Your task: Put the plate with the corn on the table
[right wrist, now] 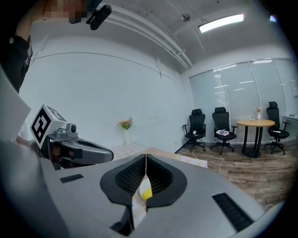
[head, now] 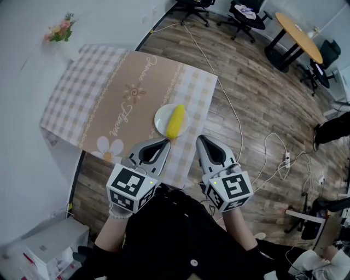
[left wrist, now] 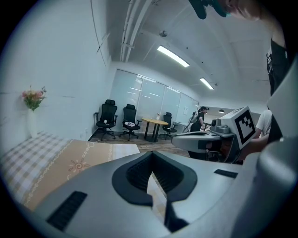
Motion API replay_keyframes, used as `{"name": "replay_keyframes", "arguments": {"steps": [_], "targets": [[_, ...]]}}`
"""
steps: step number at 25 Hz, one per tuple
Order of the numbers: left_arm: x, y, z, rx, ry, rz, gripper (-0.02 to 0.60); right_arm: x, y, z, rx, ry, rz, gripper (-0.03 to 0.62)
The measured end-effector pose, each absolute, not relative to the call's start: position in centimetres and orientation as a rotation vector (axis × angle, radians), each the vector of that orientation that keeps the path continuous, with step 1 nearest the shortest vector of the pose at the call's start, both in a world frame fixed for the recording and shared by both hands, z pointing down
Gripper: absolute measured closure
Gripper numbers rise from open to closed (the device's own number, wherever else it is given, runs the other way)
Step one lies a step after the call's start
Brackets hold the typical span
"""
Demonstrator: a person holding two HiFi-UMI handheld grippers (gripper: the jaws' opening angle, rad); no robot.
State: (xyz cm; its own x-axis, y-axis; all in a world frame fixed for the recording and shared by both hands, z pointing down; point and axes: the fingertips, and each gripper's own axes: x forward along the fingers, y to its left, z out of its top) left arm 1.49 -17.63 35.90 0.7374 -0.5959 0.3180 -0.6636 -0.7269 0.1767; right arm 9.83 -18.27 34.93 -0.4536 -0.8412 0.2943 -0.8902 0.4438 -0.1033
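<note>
A white plate (head: 162, 121) with a yellow corn cob (head: 175, 121) on it rests on the checked tablecloth of the table (head: 98, 93), near its right edge. My left gripper (head: 166, 143) is shut and empty, its tips just short of the plate's near rim. My right gripper (head: 200, 139) is also shut and empty, beside the table's edge, to the right of the plate. In the right gripper view the jaws (right wrist: 145, 157) meet, and a bit of the corn (right wrist: 146, 193) shows through the gap below them. The left gripper view shows its shut jaws (left wrist: 151, 154) over the tablecloth (left wrist: 56, 160).
A vase of flowers (head: 60, 30) stands at the table's far left corner. Cables and a power strip (head: 286, 159) lie on the wooden floor to the right. Office chairs (head: 247, 16) and a round table (head: 298, 35) stand further back. A white box (head: 46, 246) sits at lower left.
</note>
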Motion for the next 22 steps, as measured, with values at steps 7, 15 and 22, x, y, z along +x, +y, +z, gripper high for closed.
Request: {"name": "replay_keyframes", "arguments": {"steps": [7, 15, 22], "targets": [[0.7, -17.9, 35.9, 2.636, -1.024, 0.341, 0.568, 9.6, -18.1, 35.0, 1.506, -2.493, 0.366, 0.551], [-1.6, -19.3, 35.4, 2.582, -1.127, 0.296, 0.568, 9.5, -18.1, 35.0, 1.492, -2.49, 0.359, 0.551], [-2.3, -20.0, 35.5, 2.567, -1.169, 0.267, 0.568, 9.0, -18.4, 35.2, 1.482, -2.509, 0.34, 0.551]]}}
